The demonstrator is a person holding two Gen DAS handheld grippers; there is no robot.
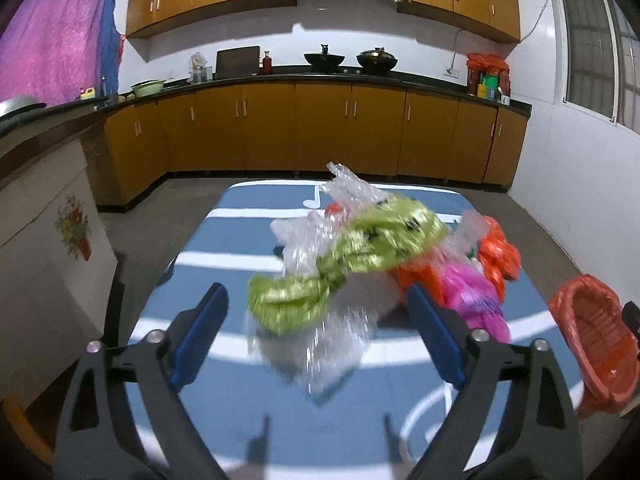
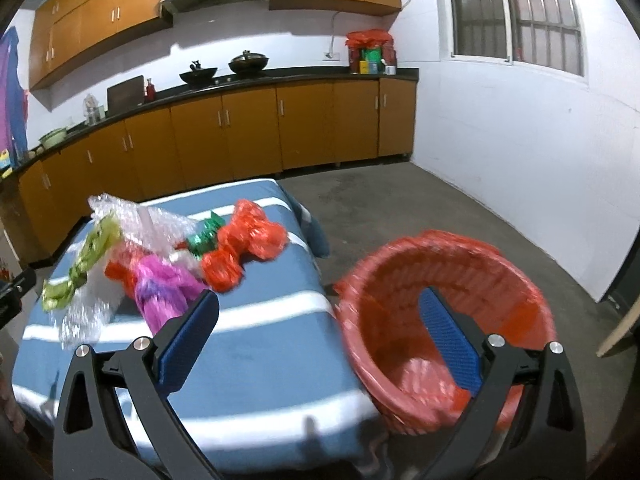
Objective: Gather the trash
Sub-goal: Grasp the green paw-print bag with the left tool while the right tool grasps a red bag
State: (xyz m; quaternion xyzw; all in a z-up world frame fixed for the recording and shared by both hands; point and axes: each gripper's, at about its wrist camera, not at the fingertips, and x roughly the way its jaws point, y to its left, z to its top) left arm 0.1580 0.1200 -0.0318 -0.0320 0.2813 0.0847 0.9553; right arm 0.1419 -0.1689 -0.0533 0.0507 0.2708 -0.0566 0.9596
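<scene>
Where the blue cloth with white stripes covers the table (image 1: 224, 360), a loose heap of crumpled trash lies across its far half, and beside the table's right edge stands a basket (image 2: 452, 280) lined with a red plastic bag, its mouth open and facing up. The biggest piece in the heap is a sheet of clear bubble wrap (image 1: 320, 344), wrinkled and glinting, which trails toward the near side of the table. Draped over it is a shiny yellow-green wrapper (image 1: 360, 256), twisted in the middle like a bow. To the right of these lies a bunched orange-red plastic bag (image 2: 240, 248), then a magenta foil wrapper (image 2: 164, 292) with a purple band, and, smallest, a scrap of green foil (image 2: 206, 238) tucked between the bubble wrap and the orange bag.

The left gripper (image 1: 316, 308) has its blue pads spread wide on either side of the bubble wrap and green wrapper, touching neither. The right gripper (image 2: 320, 312) also stands wide apart and empty, one finger over the table's near right corner, the other over the basket's mouth.
</scene>
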